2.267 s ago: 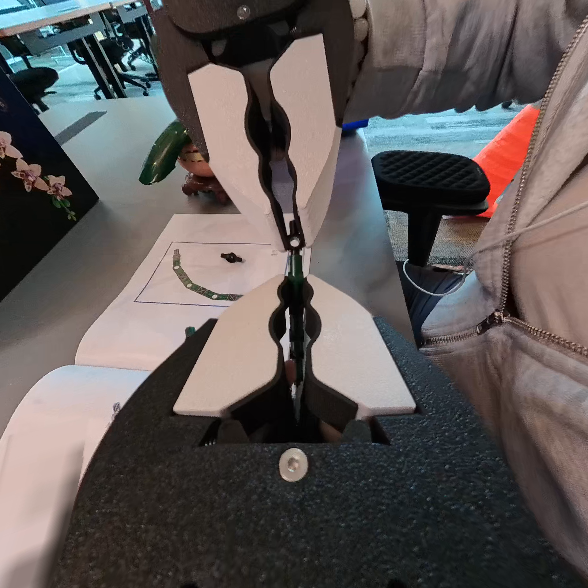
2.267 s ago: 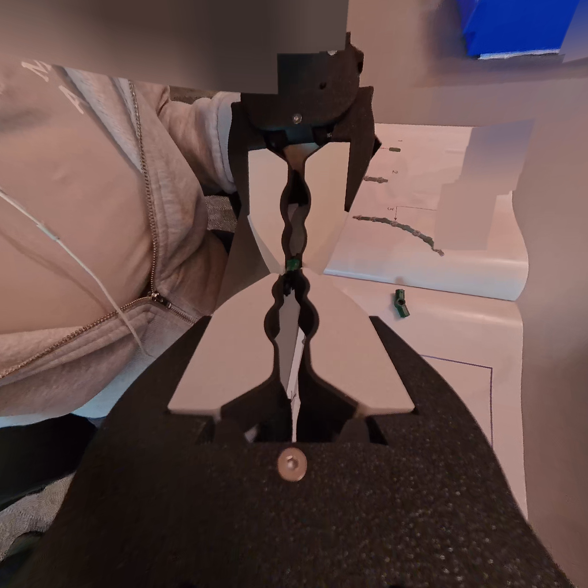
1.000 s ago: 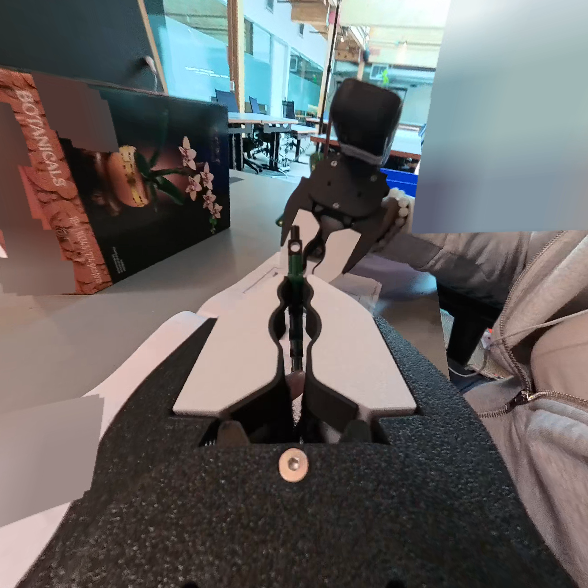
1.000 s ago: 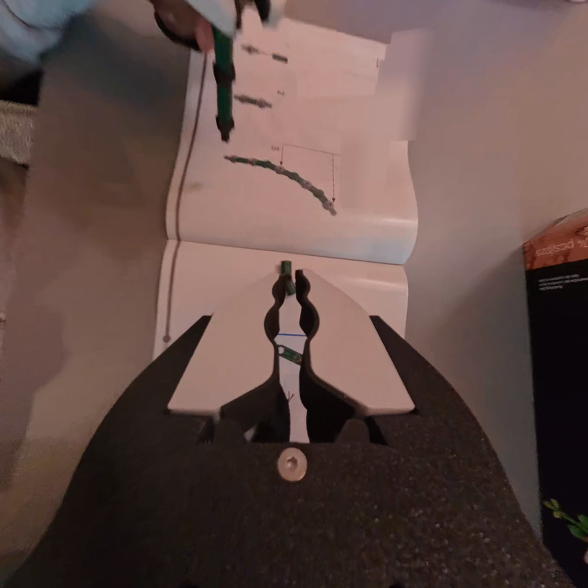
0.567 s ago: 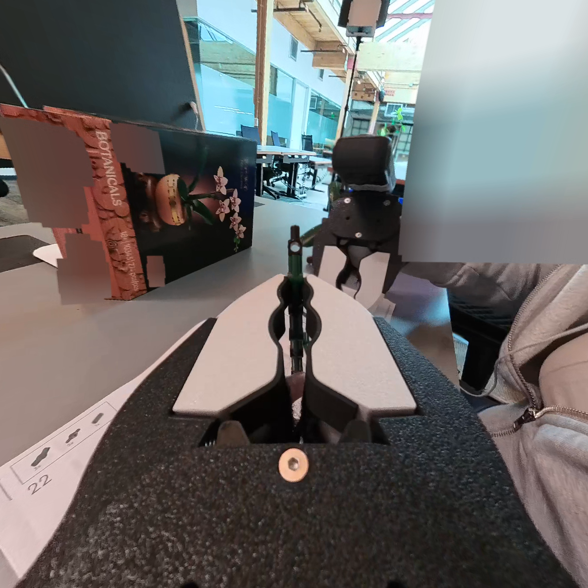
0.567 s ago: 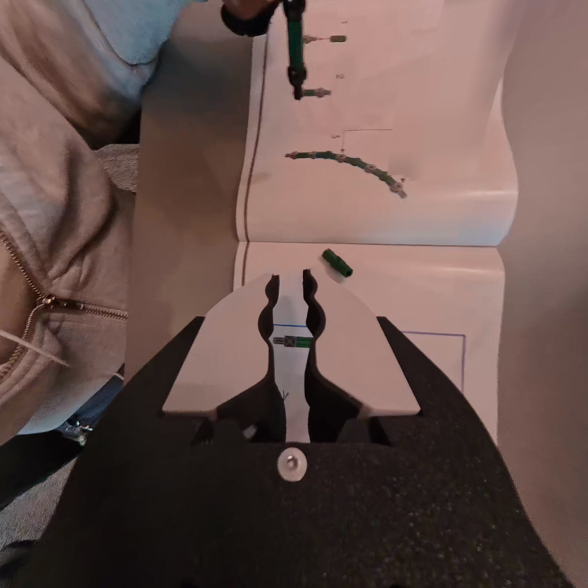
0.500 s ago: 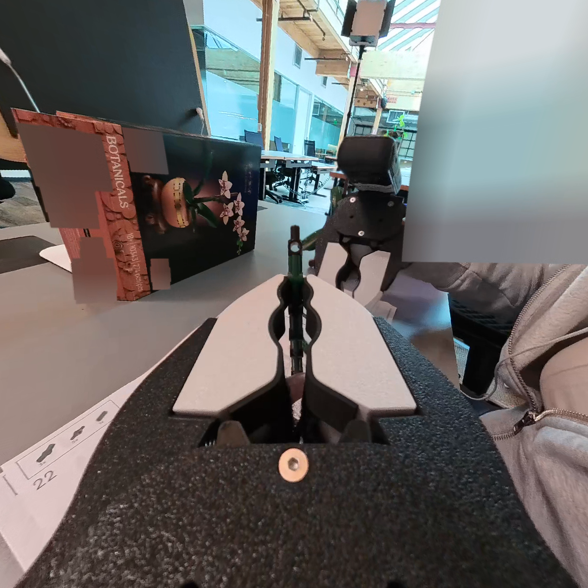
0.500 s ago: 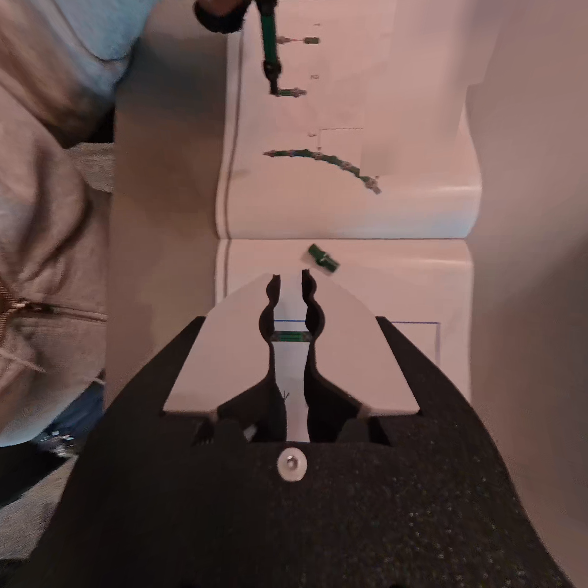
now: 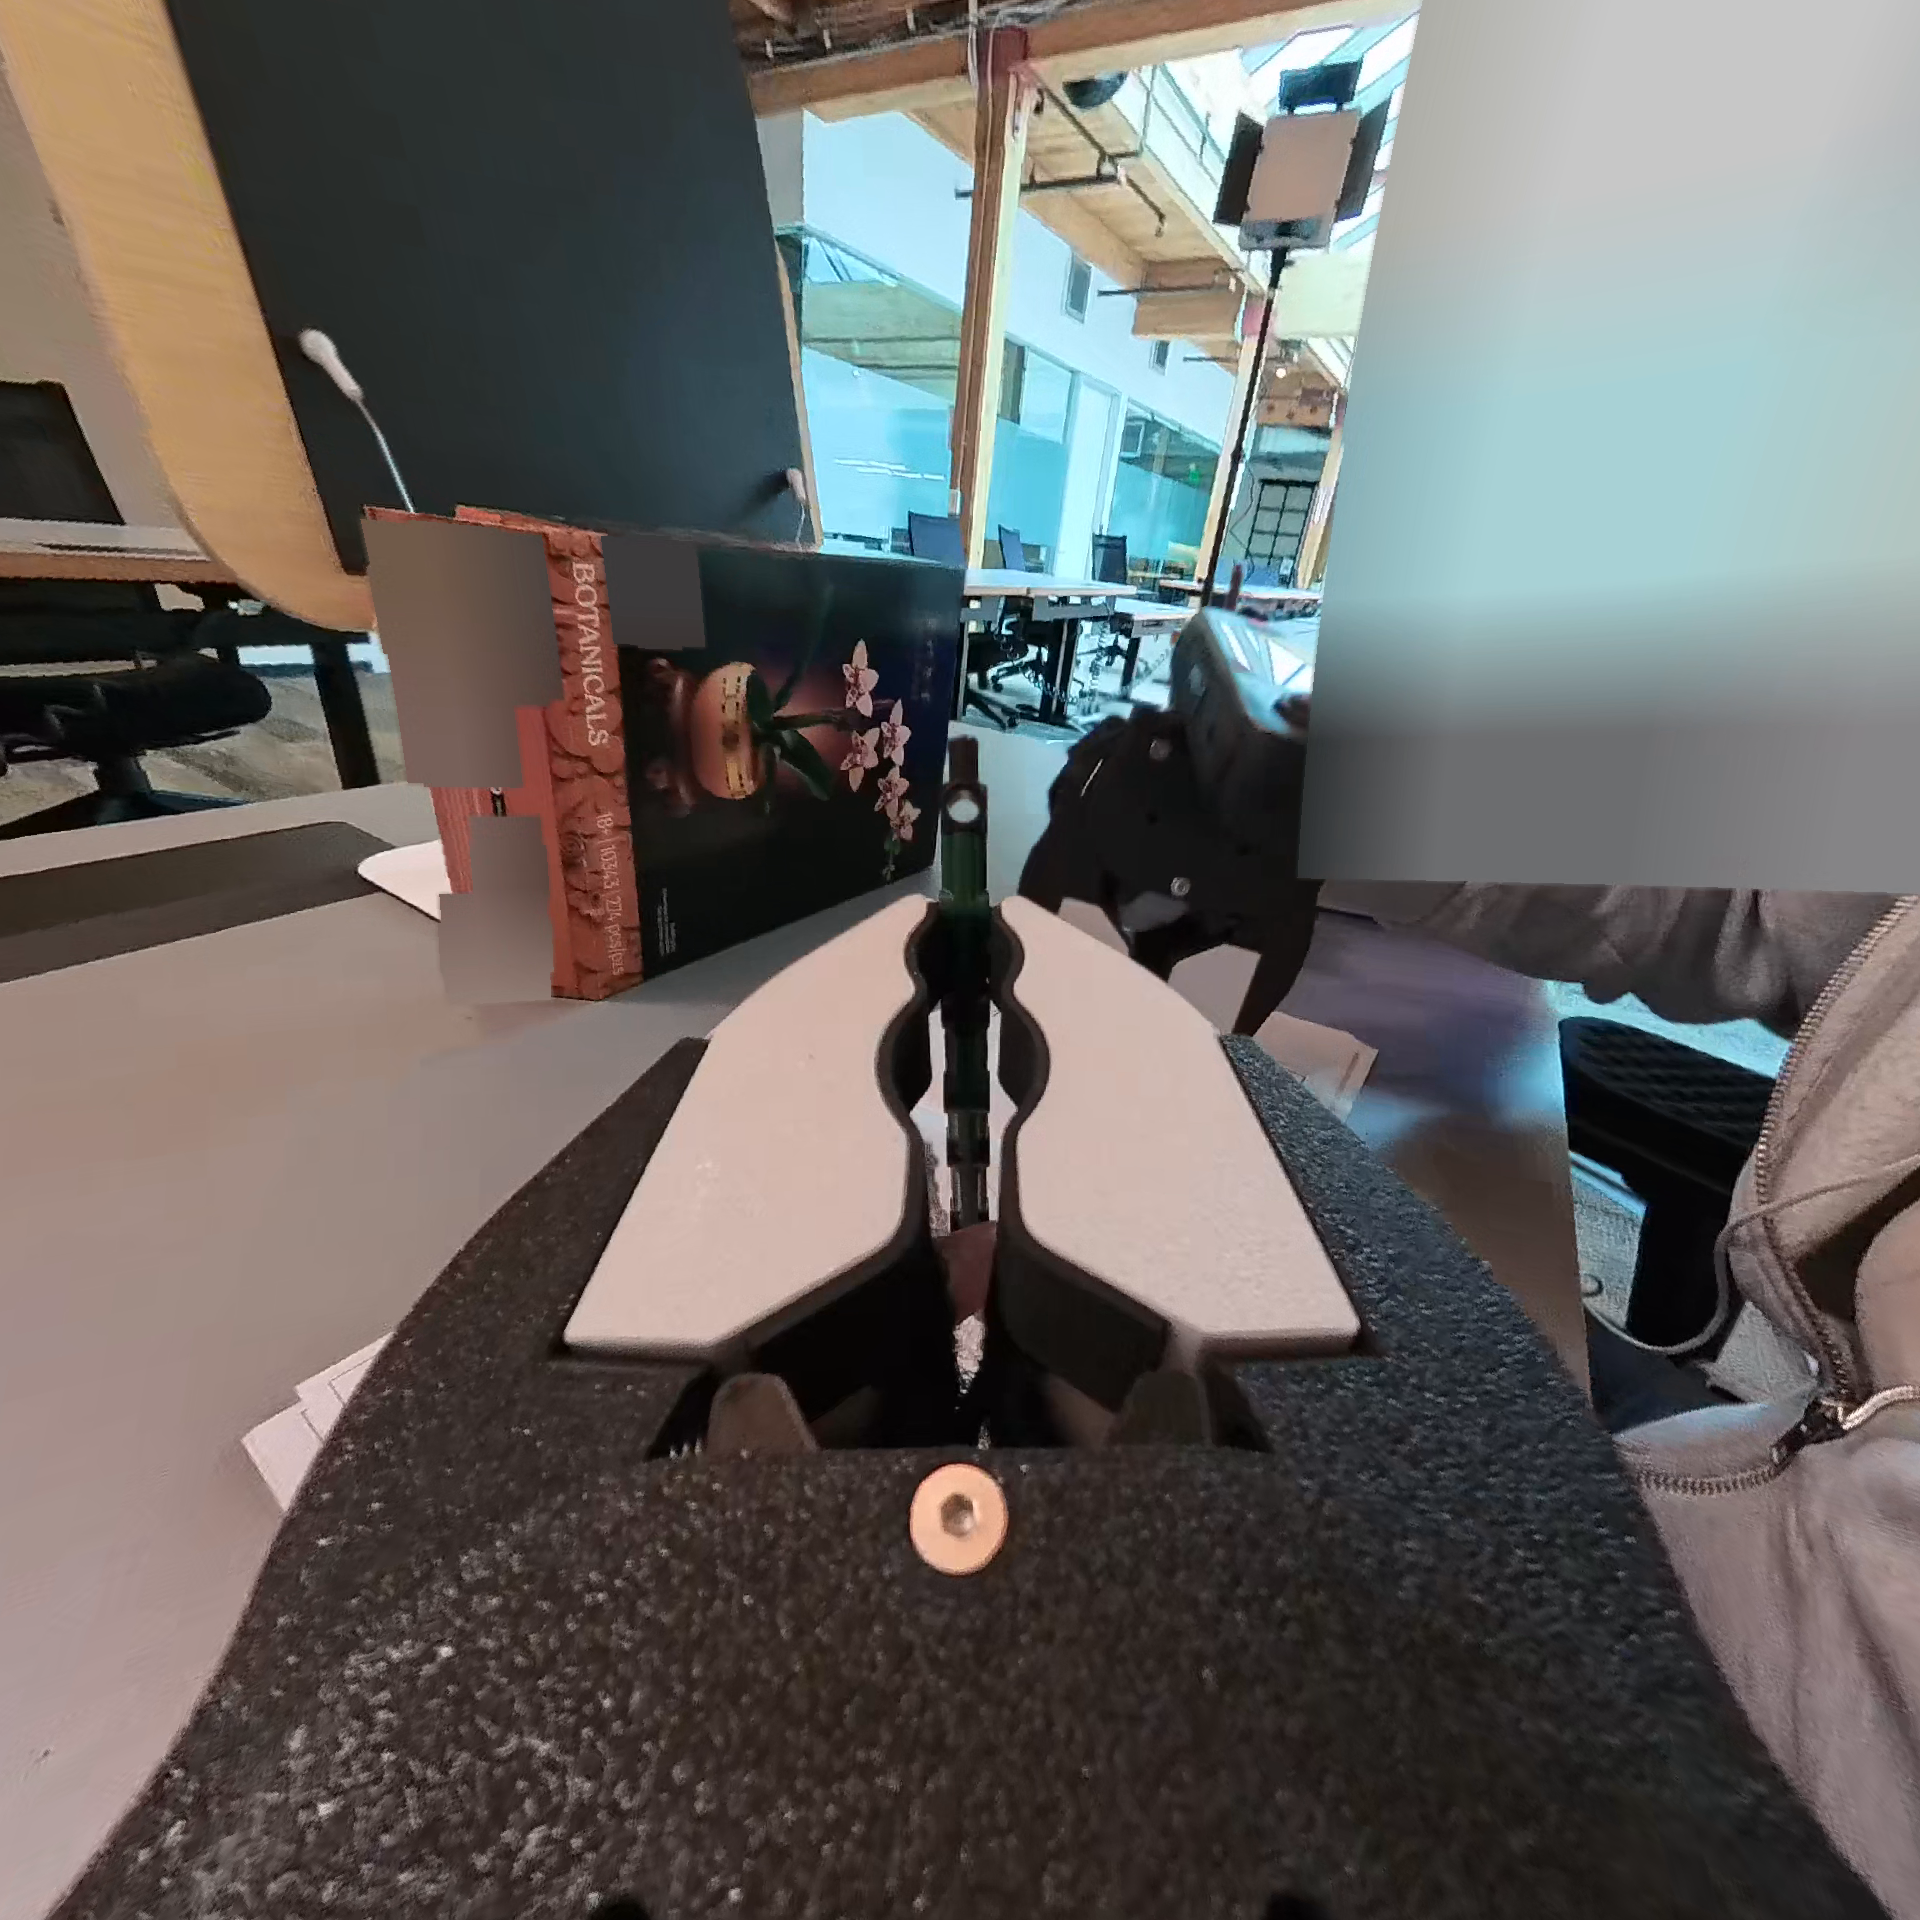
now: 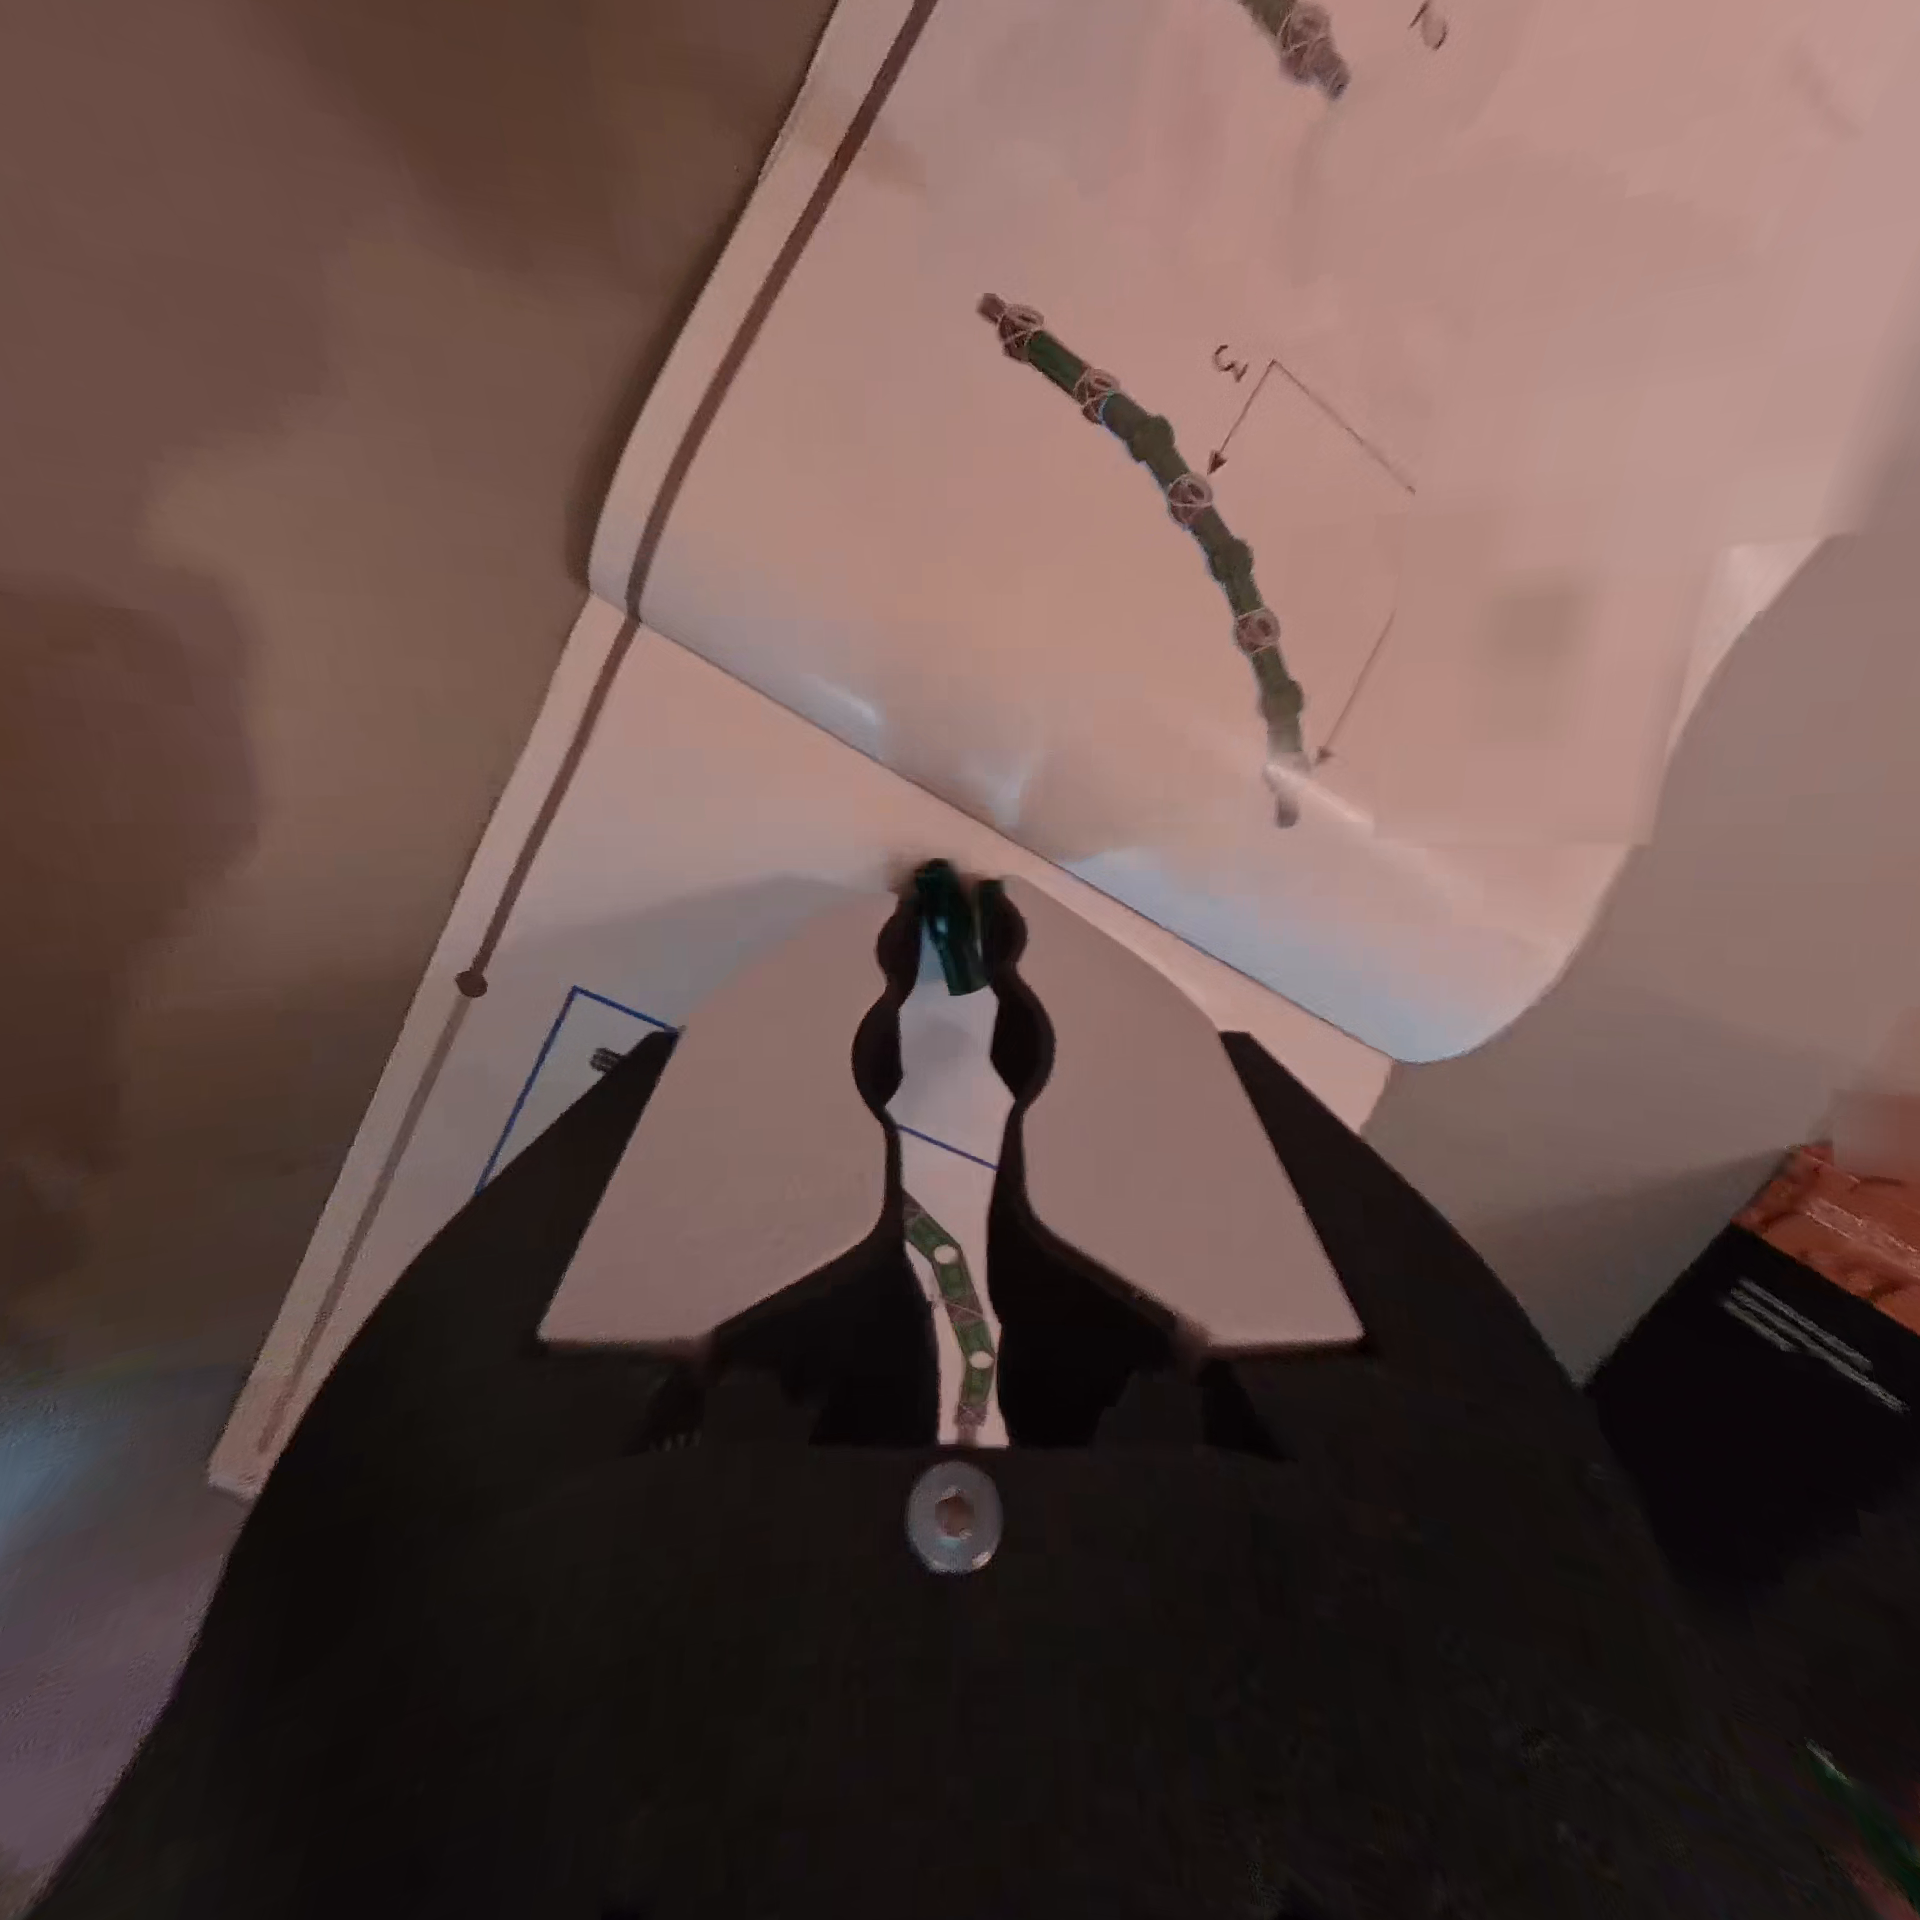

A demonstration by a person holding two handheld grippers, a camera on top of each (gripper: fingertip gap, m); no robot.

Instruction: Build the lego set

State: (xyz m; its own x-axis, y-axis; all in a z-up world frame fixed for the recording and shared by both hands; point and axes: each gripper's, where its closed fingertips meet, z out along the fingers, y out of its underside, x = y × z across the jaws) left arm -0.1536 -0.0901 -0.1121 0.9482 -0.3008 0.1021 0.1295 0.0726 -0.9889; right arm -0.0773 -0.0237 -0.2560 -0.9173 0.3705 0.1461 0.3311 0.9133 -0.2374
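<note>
My left gripper (image 9: 964, 914) is shut on a thin green stem (image 9: 962, 862) with a black holed connector at its tip, held upright above the grey table (image 9: 260, 1091). My right gripper (image 10: 954, 902) is open and points down at the open instruction booklet (image 10: 935, 540). A small dark green piece (image 10: 948, 935) lies on the page between its fingertips; I cannot tell if they touch it. The right gripper also shows in the left wrist view (image 9: 1195, 925), to the right behind the stem, blurred.
The set's box (image 9: 727, 769) stands on the table at the back left; its corner shows in the right wrist view (image 10: 1766, 1351). A black chair armrest (image 9: 1662, 1081) and the person's grey hoodie (image 9: 1829, 1195) are on the right.
The grippers separated after meeting tip to tip. The right one dropped the small green piece on the booklet, opened, and has now come down around it. The left one lifted with the stem.
</note>
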